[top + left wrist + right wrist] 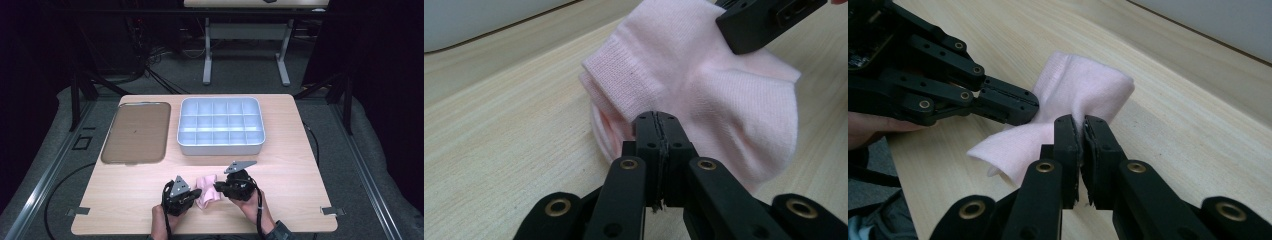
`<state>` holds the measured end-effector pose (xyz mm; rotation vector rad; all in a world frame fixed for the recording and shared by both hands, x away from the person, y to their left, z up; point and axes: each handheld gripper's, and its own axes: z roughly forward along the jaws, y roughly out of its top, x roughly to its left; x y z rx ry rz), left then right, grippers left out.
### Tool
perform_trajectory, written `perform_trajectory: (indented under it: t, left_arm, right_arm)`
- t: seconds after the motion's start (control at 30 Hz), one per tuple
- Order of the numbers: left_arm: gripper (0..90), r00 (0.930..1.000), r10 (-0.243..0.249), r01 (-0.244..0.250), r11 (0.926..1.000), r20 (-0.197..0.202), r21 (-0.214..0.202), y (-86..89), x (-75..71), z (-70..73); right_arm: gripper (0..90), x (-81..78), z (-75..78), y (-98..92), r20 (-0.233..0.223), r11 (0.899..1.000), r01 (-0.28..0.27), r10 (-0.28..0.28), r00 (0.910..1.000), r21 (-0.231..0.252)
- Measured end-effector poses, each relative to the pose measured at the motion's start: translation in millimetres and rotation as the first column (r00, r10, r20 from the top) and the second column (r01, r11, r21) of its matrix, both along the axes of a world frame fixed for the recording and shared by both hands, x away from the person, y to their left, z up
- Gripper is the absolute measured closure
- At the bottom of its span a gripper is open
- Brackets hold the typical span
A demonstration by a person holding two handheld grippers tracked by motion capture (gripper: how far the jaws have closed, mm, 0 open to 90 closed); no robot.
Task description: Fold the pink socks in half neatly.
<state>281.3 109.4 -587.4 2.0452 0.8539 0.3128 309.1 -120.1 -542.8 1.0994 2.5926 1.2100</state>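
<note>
A pink sock (pixel 208 193) lies bunched on the wooden table (pixel 125 200) near its front edge, between my two grippers. My left gripper (pixel 197 195) comes at it from the left, and in the left gripper view its jaws (pixel 657 122) are pressed together at the near edge of the sock (pixel 704 85). My right gripper (pixel 216 188) reaches in from the right. In the right gripper view it (pixel 1082 125) is shut with a fold of the sock (pixel 1083 87) pinched between its pads, and the left gripper (pixel 1034 107) meets the sock's other side.
A white box (pixel 220 148) divided into several compartments stands at the back centre. A brown tray (pixel 135 132) lies to its left. Bare tabletop surrounds the sock. A person's hands hold the grippers at the table's front edge.
</note>
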Motion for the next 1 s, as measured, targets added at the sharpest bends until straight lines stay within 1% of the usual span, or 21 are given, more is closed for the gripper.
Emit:
perform_trajectory:
  t: [0.07, 0.13, 0.17, 0.23, 0.27, 0.33, 0.37, 0.4, 0.43, 0.53, 0.57, 0.6, 0.63, 0.67, 0.7, 0.73, 0.77, 0.83, 0.93, 0.97, 1.0]
  left_arm:
    - [88.9, 1.0, -0.005, 0.005, 1.0, -0.008, -0.006, 0.6, 0.9, 0.4]
    - [88.9, 0.9999, -0.002, 0.002, 0.9999, -0.014, -0.01, 0.8, 1.1, 1.0]
    - [88.7, 0.9998, -0.002, 0.002, 0.9999, -0.017, -0.016, 0.9, 1.3, 1.4]
    - [88.2, 0.9997, 0.0, 0.0, 0.9998, -0.023, -0.019, 0.7, 1.7, 4.6]
    - [87.6, 0.9999, -0.005, 0.005, 0.9999, -0.013, -0.013, 0.4, 1.0, 8.1]
    - [86.8, 0.9998, -0.021, 0.021, 0.999, 0.002, -0.04, -2.3, -0.9, 15.7]
    - [86.3, 0.9996, -0.029, 0.03, 0.9986, 0.004, -0.044, -4.4, -1.5, 18.3]
    - [85.9, 0.9988, -0.049, 0.049, 0.9979, 0.01, -0.042, -8.4, -1.4, 21.5]
    - [85.8, 0.9983, -0.058, 0.058, 0.9976, 0.007, -0.038, -11.3, -0.8, 21.9]
    - [85.9, 0.9969, -0.075, 0.075, 0.9971, -0.025, 0.015, -23.5, 6.1, 13.5]
    - [86.0, 0.997, -0.068, 0.069, 0.9971, -0.037, 0.031, -26.7, 8.4, 8.7]
    - [86.4, 0.9965, -0.068, 0.069, 0.9972, -0.048, 0.029, -28.3, 10.3, 4.2]
    - [86.9, 0.9963, -0.068, 0.068, 0.9977, -0.053, 0.006, -27.4, 11.4, 2.4]
    - [87.3, 0.996, -0.072, 0.073, 0.9973, -0.054, 0.006, -26.4, 12.9, 2.2]
    - [88.2, 0.9955, -0.071, 0.071, 0.9975, -0.063, 0.0, -26.8, 13.7, 2.0]
    - [88.8, 0.9955, -0.072, 0.072, 0.9974, -0.062, 0.0, -26.9, 14.3, 1.8]
    - [89.2, 0.9958, -0.071, 0.071, 0.9975, -0.058, -0.004, -28.0, 14.7, 0.7]
    - [89.3, 0.9955, -0.074, 0.073, 0.9972, -0.059, -0.017, -28.5, 16.7, -0.3]
    - [89.0, 0.994, -0.084, 0.083, 0.9964, -0.07, -0.016, -27.5, 18.1, 1.3]
    - [86.7, 0.9936, -0.081, 0.079, 0.9965, -0.078, -0.026, -25.4, 17.6, 3.5]
    - [82.7, 0.9938, -0.081, 0.079, 0.9965, -0.077, -0.028, -23.4, 16.9, 5.5]
  right_arm:
    - [85.0, 2.0, -1.2, -0.1, 0.001, 1.0, -0.001, 0.001, 1.0, -0.016]
    - [85.2, 4.4, -3.9, -2.0, -0.009, 1.0, 0.007, -0.007, 0.9999, -0.022]
    - [85.2, 5.6, -5.1, -3.1, -0.012, 0.999, 0.005, -0.005, 0.9999, -0.038]
    - [85.2, 6.1, -6.5, -3.5, -0.015, 0.999, 0.007, -0.008, 0.9999, -0.036]
    - [85.2, 5.8, -6.5, -3.6, -0.015, 0.999, 0.01, -0.011, 0.9998, -0.043]
    - [85.2, 5.7, -6.7, -4.2, -0.012, 0.999, 0.009, -0.01, 0.9999, -0.038]
    - [85.2, 5.8, -6.9, -4.7, -0.012, 0.999, 0.012, -0.012, 0.9999, -0.041]
    - [85.2, 6.0, -7.2, -5.2, -0.01, 0.999, 0.01, -0.01, 0.9999, -0.042]
    - [85.2, 6.1, -8.1, -5.3, -0.01, 0.999, 0.012, -0.013, 0.9999, -0.037]
    - [85.2, 6.0, -9.0, -6.5, -0.018, 0.999, 0.009, -0.01, 0.9998, -0.038]
    - [85.3, 6.1, -9.2, -6.8, -0.013, 0.999, 0.015, -0.015, 0.9998, -0.04]
    - [85.3, 5.9, -9.3, -7.5, -0.014, 0.999, 0.021, -0.021, 0.9997, -0.035]
    - [85.4, 5.9, -9.2, -8.6, -0.015, 0.999, 0.021, -0.021, 0.9997, -0.033]
    - [85.5, 5.6, -8.9, -9.7, -0.012, 0.999, 0.023, -0.023, 0.9997, -0.028]
    - [85.7, 5.2, -8.4, -10.8, -0.012, 1.0, 0.018, -0.018, 0.9998, -0.011]
    - [85.8, 4.7, -6.4, -11.9, -0.026, 1.0, 0.009, -0.009, 0.9996, 0.007]
    - [85.9, 4.5, -5.2, -11.4, -0.026, 1.0, 0.007, -0.006, 0.9996, 0.019]
    - [86.1, 5.3, -1.0, -6.4, -0.032, 0.999, -0.015, 0.017, 0.9994, 0.052]
    - [86.1, 6.3, -1.2, 2.5, -0.027, 0.998, -0.033, 0.035, 0.9991, 0.045]
    - [86.1, 7.5, -2.6, 1.9, -0.032, 0.998, -0.033, 0.035, 0.9989, 0.044]
    - [86.1, 8.7, -3.8, -0.7, -0.036, 0.998, -0.022, 0.024, 0.999, 0.052]
